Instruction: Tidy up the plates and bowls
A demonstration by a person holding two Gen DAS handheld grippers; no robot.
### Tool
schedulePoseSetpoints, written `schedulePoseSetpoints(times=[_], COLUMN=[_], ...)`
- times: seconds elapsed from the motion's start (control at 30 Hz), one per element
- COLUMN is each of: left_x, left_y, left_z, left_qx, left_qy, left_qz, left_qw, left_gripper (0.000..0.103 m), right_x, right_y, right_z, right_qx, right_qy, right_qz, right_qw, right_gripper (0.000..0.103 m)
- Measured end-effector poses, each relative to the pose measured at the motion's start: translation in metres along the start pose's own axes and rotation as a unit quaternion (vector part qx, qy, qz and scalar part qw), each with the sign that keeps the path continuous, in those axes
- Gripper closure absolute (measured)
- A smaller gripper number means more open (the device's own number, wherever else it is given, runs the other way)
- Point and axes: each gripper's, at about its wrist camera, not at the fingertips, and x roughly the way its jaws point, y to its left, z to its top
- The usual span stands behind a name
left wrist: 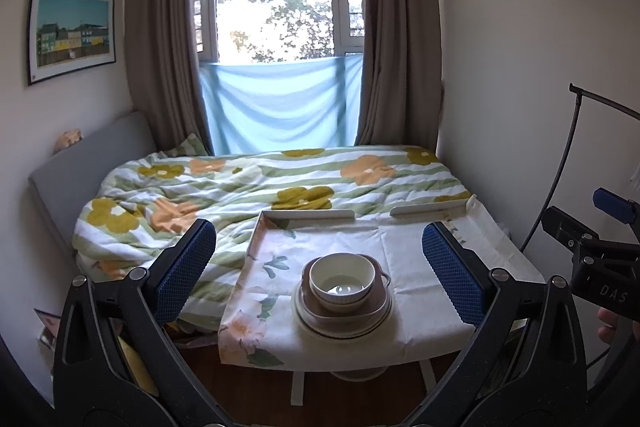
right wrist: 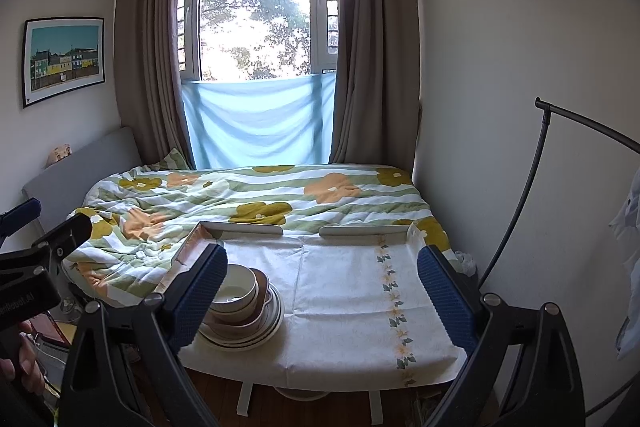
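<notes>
A stack of dishes stands on the cloth-covered table (left wrist: pixel 404 251): a cream bowl (left wrist: pixel 343 279) on top, a brown handled dish (left wrist: pixel 372 307) under it, and cream plates (left wrist: pixel 344 329) at the bottom. In the right wrist view the same bowl (right wrist: pixel 236 287) and plates (right wrist: pixel 256 331) sit at the table's (right wrist: pixel 352 287) left front. My left gripper (left wrist: pixel 320 275) is open, held back from the stack, which shows between its blue pads. My right gripper (right wrist: pixel 322 295) is open over bare cloth to the right of the stack; its left finger hides part of the dishes.
A bed with a flowered quilt (left wrist: pixel 256 191) lies behind and left of the table. A white raised rim (left wrist: pixel 308 214) runs along the table's far edge. A dark curved rack (right wrist: pixel 560 163) stands by the right wall. Wooden floor (right wrist: pixel 320 407) shows under the table.
</notes>
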Motion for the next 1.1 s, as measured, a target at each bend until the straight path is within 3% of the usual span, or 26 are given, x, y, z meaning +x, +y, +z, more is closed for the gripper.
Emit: schedulePoseSetpoints(times=[0.6,1.1], left_x=[0.010,0.013], left_y=[0.007,0.011], left_z=[-0.001,0.001], left_qx=[0.003,0.010], left_qy=[0.013,-0.001], left_qz=[0.002,0.012], left_qw=[0.9999,0.9999], left_gripper=[0.000,0.000], right_x=[0.008,0.010], right_y=[0.004,0.002], right_z=[-0.004,-0.003], right_qx=[0.003,0.005], right_qy=[0.015,0.016], right_qz=[-0.008,-0.007], right_qw=[1.000,1.000], right_gripper=[0.008,0.008])
